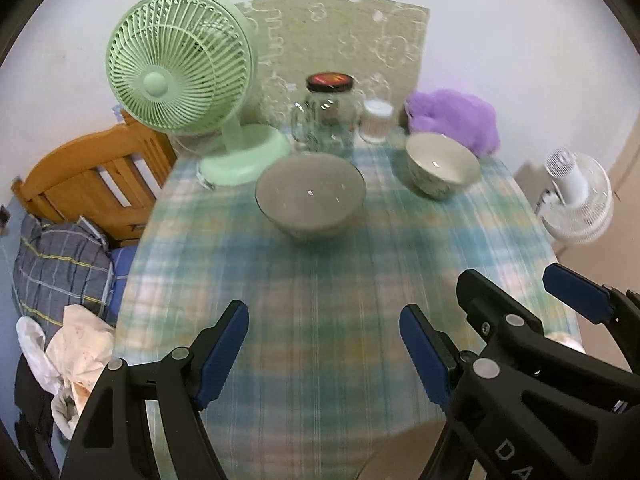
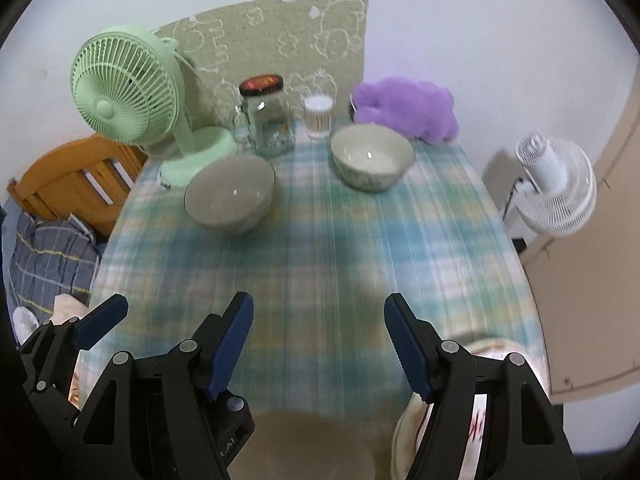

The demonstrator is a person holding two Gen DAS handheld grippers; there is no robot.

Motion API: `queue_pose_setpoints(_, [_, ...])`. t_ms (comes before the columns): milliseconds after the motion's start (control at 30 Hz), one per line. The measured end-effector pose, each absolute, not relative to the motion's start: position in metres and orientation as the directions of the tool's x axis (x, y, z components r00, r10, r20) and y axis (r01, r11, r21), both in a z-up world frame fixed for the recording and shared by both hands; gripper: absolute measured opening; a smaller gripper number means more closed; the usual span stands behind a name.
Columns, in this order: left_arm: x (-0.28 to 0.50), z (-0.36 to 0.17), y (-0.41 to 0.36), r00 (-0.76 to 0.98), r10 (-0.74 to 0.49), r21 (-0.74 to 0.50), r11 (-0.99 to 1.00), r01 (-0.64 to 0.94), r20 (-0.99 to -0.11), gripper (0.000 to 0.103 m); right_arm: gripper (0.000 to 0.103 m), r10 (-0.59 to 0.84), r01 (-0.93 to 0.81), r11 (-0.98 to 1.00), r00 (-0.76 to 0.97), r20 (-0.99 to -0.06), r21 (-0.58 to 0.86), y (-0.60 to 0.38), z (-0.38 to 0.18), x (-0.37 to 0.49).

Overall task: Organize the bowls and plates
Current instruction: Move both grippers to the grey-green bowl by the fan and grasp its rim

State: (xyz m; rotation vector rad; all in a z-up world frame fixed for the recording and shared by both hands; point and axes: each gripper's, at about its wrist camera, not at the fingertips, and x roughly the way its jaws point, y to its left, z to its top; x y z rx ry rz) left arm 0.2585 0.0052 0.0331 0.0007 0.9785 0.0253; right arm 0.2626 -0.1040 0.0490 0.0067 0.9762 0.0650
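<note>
Evidently little is organized: my left claw [image 1: 322, 354] and right claw [image 2: 318, 344] gape empty (both bowls [image 1: 310, 197] [image 2: 372, 157] still apart on the table [image 2: 320, 256]).

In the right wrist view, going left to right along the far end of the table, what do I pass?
Green fan → glass jar → white cup → purple plush toy.

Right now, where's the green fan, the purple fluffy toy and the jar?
green fan [image 1: 158, 84], left wrist view, hub of grille.
purple fluffy toy [image 2: 404, 106], right wrist view, its middle.
jar [image 1: 328, 118], left wrist view, glass body.
</note>
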Motion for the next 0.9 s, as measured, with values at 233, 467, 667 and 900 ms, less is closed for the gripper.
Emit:
queue_pose_setpoints(233, [0.293, 0.036, 0.008, 0.575, 0.128, 0.051, 0.988, -0.148, -0.808, 0.080, 0.071, 0.142, -0.156, 0.986, 0.565, -0.813, 0.064, -0.104, 0.050, 0.311])
queue_pose_setpoints(467, [0.325, 0.037, 0.013, 0.570, 0.207, 0.084, 0.968, -0.235, -0.795, 0.079, 0.071, 0.204, -0.229, 0.969, 0.561, -0.802, 0.087, -0.098, 0.049, 0.350])
queue_pose_setpoints(667, [0.356, 0.025, 0.018, 0.559, 0.246, 0.101, 0.956, -0.277, -0.792, 0.079, 0.071, 0.237, -0.259, 0.960, 0.557, -0.796, 0.104, -0.089, 0.035, 0.387])
queue_pose_setpoints(900, [0.383, 0.003, 0.032, 0.549, 0.219, 0.056, 0.953, -0.298, -0.807, 0.068, 0.071, 0.238, -0.284, 0.955, 0.548, -0.802, 0.090, -0.071, 0.013, 0.426])
